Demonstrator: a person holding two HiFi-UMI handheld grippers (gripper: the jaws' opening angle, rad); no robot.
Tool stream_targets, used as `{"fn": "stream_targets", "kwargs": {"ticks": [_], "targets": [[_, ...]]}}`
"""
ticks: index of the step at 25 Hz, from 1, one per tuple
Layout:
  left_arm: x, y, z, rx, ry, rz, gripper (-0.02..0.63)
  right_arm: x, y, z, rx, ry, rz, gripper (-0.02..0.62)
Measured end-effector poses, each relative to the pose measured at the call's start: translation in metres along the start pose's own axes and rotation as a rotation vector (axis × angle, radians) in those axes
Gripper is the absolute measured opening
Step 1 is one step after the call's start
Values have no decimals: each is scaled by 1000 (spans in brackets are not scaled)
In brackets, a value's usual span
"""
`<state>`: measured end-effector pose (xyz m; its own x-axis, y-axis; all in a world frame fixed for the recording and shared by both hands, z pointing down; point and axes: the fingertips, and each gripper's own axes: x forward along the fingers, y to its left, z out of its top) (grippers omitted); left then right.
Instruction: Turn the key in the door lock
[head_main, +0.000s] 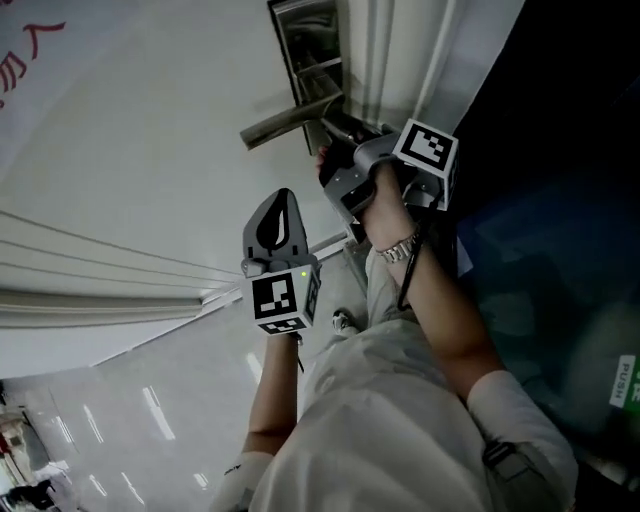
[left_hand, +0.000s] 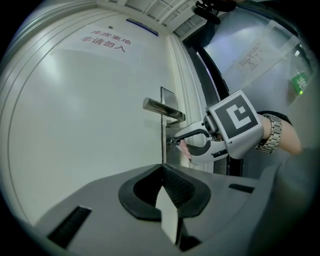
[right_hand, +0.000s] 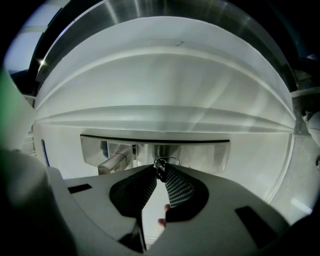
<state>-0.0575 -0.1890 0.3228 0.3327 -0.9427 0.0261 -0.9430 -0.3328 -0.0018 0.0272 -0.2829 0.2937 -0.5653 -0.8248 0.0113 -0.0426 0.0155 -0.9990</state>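
The white door (head_main: 150, 120) fills the left side, with red characters (left_hand: 102, 41) printed high on it. The left tongs (head_main: 283, 203) are held in front of the door without touching it. Their jaws are together and nothing is between them. To the right, the metal handle (head_main: 290, 122) stands out from the lock plate (right_hand: 200, 155). Just below the handle, the right tongs (left_hand: 173, 143) reach the plate, and their jaws are clamped on the key (right_hand: 160, 171), which sits in the lock. A thin key ring (right_hand: 166, 160) shows above the jaw tips. The right wrist wears a metal watch (head_main: 400, 248). Beyond it, the door frame (head_main: 390, 50) meets a dark area.
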Motion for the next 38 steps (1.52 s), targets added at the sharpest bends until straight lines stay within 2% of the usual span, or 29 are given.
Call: {"fn": "stream_targets", "kwargs": {"ticks": [4, 8, 14, 19, 22, 24, 26, 30, 32, 38], "targets": [[-3, 2, -1, 8, 1, 7, 8, 0, -2, 3, 1, -21, 7, 44], [-4, 7, -6, 9, 12, 24, 8, 7, -7, 3, 75, -23, 19, 43], [-13, 4, -2, 15, 14, 28, 8, 3, -4, -2, 341, -38, 98, 11], [-1, 5, -12, 13, 22, 29, 8, 11, -13, 7, 398, -39, 114, 11], [5, 5, -17, 5, 29, 30, 8, 15, -24, 12, 538, -47, 155, 11], [5, 4, -16, 6, 27, 26, 8, 14, -26, 13, 579, -52, 167, 11], [5, 4, -15, 8, 23, 22, 8, 13, -24, 12, 540, -47, 152, 11], [8, 5, -16, 6, 25, 19, 8, 8, -20, 12, 367, -25, 103, 12], [10, 3, -15, 8, 24, 12, 8, 5, -17, 11, 256, -3, 94, 19], [12, 0, -11, 10, 18, 2, 8, -6, -11, -4, -112, 78, 35, 110]]}}
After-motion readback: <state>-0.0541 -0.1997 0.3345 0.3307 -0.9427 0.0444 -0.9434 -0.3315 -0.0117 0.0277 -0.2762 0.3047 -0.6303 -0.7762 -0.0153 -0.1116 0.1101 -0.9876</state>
